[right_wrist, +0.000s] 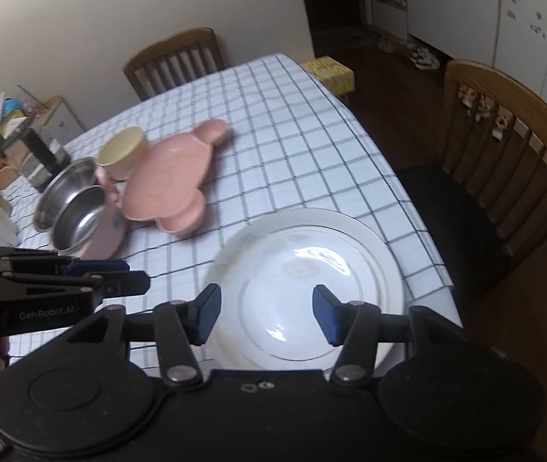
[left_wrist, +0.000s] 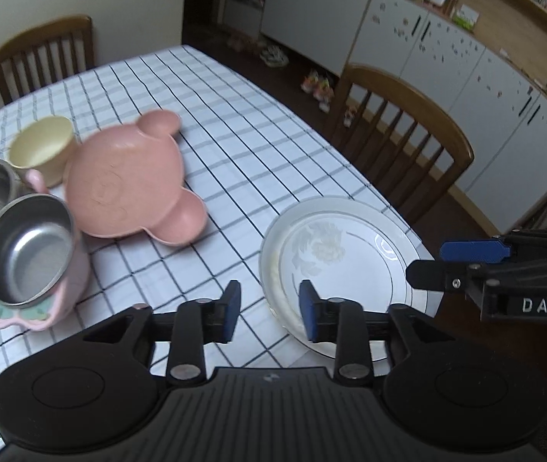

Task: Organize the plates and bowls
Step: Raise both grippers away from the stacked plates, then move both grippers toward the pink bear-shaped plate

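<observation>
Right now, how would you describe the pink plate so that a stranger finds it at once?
On the checked tablecloth, look left of the white plate, at the cluster of dishes. The pink plate lies there, next to the cream cup and the steel bowls. Only it is shaped like a bear's head with round ears.

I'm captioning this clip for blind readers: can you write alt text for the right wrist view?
The right gripper hangs open and empty above a white plate on a checked tablecloth. Further back sit a pink bear-shaped dish, a cream cup and steel bowls; the left gripper enters from the left.
</observation>
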